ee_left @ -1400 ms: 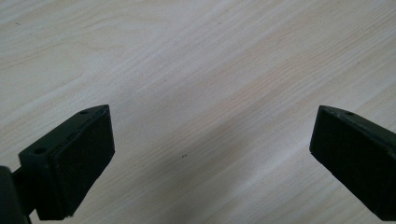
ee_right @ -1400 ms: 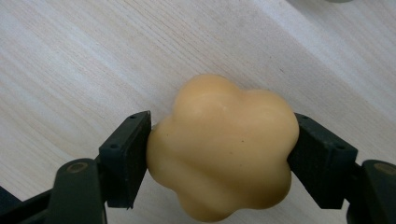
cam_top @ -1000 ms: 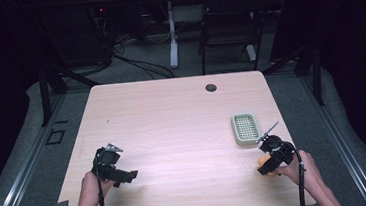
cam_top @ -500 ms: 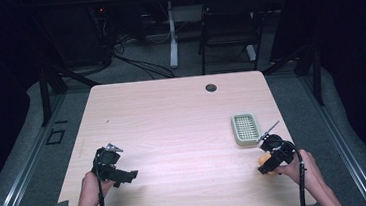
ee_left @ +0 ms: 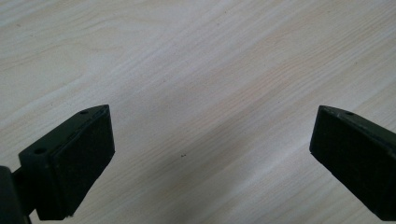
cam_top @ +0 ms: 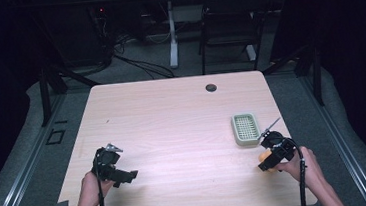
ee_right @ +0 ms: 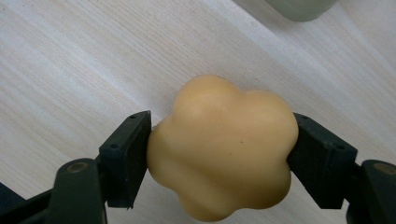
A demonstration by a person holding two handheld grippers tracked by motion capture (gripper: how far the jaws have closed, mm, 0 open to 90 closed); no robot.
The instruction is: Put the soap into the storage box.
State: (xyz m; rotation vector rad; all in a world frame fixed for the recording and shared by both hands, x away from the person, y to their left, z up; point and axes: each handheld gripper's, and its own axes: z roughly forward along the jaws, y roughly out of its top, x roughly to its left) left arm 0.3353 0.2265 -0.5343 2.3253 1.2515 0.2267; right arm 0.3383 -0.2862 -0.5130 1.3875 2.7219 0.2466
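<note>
Two hand-held grippers sit over a pale wood-grain table (cam_top: 183, 133), one near each front corner. At the left, the left gripper (cam_top: 127, 176), black with a small grey plate on top, is held in the person's left hand (cam_top: 92, 187) just above the bare tabletop; in the left gripper view its two black jaws stand wide apart with only wood grain between them. Farther right, beyond the middle of the table and near the far edge, lies a small dark round grommet (cam_top: 211, 87). Right of centre sits a pale green rectangular plastic tray with a gridded bottom (cam_top: 246, 128), resting flat close to the right edge. Just in front of it and to its right, the right gripper (cam_top: 264, 163) is held in the person's right hand (cam_top: 302, 165). Its jaws are clamped on a yellow-orange, lobed, flower-shaped soap-like piece (ee_right: 224, 147), one pad pressing each side. That piece is close above the table, just beside the tray's near right corner, outside the tray.
</note>
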